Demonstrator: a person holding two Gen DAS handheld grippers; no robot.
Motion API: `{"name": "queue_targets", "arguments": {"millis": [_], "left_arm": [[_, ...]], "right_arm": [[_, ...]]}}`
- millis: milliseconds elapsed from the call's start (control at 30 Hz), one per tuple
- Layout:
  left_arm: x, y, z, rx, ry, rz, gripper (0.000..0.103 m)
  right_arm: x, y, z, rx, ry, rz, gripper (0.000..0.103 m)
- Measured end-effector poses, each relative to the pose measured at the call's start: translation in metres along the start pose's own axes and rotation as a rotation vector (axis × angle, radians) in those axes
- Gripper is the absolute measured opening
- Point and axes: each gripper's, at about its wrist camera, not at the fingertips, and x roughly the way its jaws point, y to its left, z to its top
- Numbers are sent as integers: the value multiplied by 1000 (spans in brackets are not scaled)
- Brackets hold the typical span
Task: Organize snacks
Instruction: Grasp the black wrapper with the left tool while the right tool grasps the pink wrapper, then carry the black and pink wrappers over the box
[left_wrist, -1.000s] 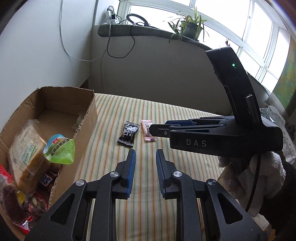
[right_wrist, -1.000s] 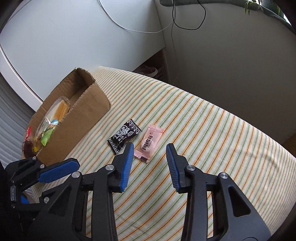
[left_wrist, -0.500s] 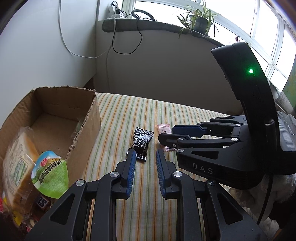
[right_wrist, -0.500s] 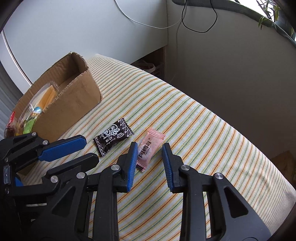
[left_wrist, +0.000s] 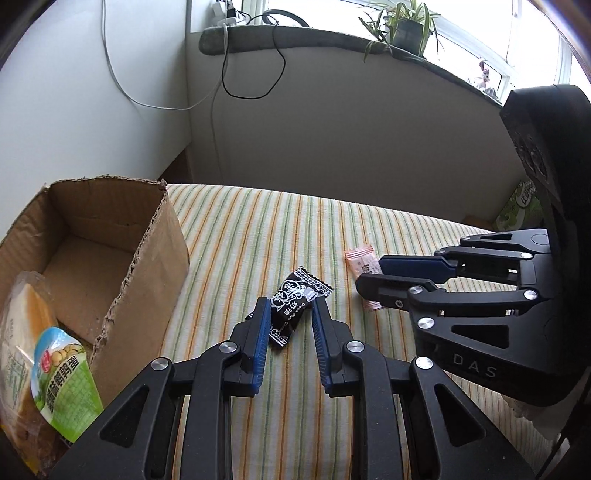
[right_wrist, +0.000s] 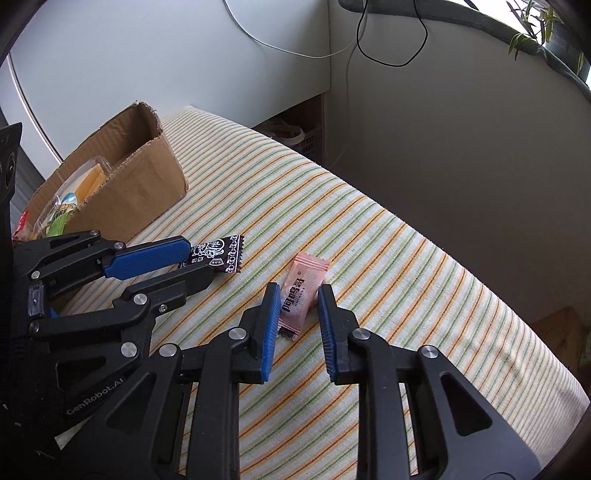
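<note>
Snacks are partly sorted: a cardboard box (left_wrist: 110, 258) at the edge of the striped tabletop (left_wrist: 258, 229) already holds several packets, among them a green-labelled pouch (left_wrist: 62, 376) and a wrapped sandwich (left_wrist: 22, 332), while its far half shows bare cardboard. Two small sweets lie loose on the cloth just beside the box. Nearer the box lies a black wrapper (left_wrist: 295, 302); the left tongs (left_wrist: 290, 317) straddle its near end, narrowly parted, and their blue pads do not look to be pressing on it. Farther from the box lies a pink wrapper (right_wrist: 301, 291), and the right tongs (right_wrist: 297, 310) are closing around it, the packet between the pads with a sliver of cloth showing on the right-hand side, so no firm pinch is evident yet. Neither sweet looks lifted off the cloth. By this showing, the bulk of the job looks done; what appears left is to grip both sweets and carry them to the box.
</note>
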Motion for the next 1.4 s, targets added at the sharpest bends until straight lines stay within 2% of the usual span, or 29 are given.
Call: {"name": "queue_targets", "arguments": {"millis": [67, 133, 167, 600, 667, 800, 833, 1400], "left_arm": [[1, -2, 1, 3, 4, -7, 24], [4, -5, 2, 15, 19, -15, 41], [7, -2, 5, 18, 25, -13, 42], [22, -9, 17, 56, 42, 43, 43], [22, -7, 18, 50, 41, 37, 41], [20, -4, 16, 12, 30, 46, 20], [18, 0, 16, 6, 29, 42, 19], [3, 10, 2, -10, 1, -2, 17]], "right_arm": [[-2, -2, -3, 0, -1, 0, 21], [-5, -4, -6, 2, -3, 1, 21], [-5, -4, -7, 2, -4, 0, 21], [-15, -18, -13, 23, -10, -21, 21], [-15, -15, -11, 25, -11, -26, 21], [-17, -11, -13, 26, -16, -32, 18], [-18, -12, -14, 30, -18, -29, 17], [-28, -12, -21, 47, -45, -26, 8]]}}
